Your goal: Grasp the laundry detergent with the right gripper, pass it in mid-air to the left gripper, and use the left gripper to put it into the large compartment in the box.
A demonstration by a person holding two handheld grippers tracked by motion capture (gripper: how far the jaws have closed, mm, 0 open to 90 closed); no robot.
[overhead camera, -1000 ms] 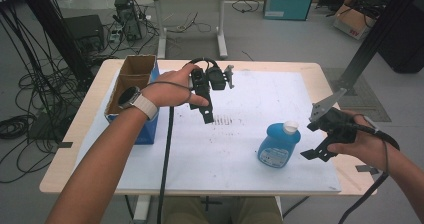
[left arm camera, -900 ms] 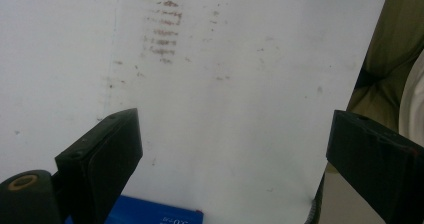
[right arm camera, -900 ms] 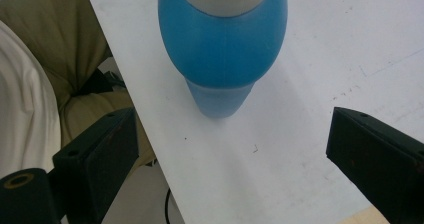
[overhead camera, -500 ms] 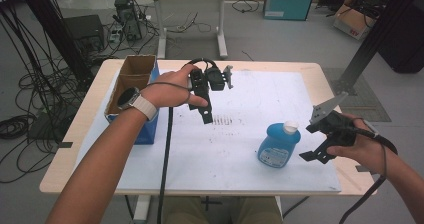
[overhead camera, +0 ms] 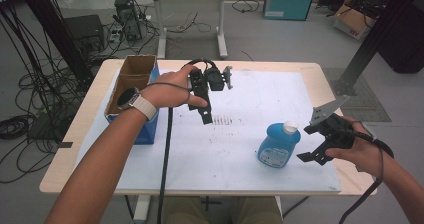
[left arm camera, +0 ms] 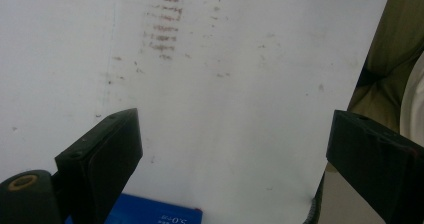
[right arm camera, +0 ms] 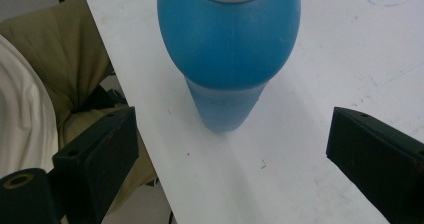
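Note:
A blue bottle (overhead camera: 276,146) with a white cap stands upright on the white sheet (overhead camera: 235,149), right of centre. My right gripper (overhead camera: 310,143) hovers just to its right, apart from it and open. In the right gripper view the bottle (right arm camera: 229,44) stands ahead of the wide-apart jaws of that gripper (right arm camera: 234,139), with nothing between them. My left gripper (overhead camera: 205,106) is held above the sheet's far middle, jaws pointing down toward the person. In the left gripper view it (left arm camera: 235,134) is open over bare, smudged sheet (left arm camera: 225,74).
An open cardboard box (overhead camera: 134,79) with blue sides stands at the table's left edge beside the left forearm. A dark smudge patch (overhead camera: 227,120) marks the sheet's middle. The table's near edge (right arm camera: 135,109) runs just behind the bottle, with the person's lap below it.
The right hand and its gripper have drifted slightly toward the person beside the bottle. The left gripper and the bottle have stayed put.

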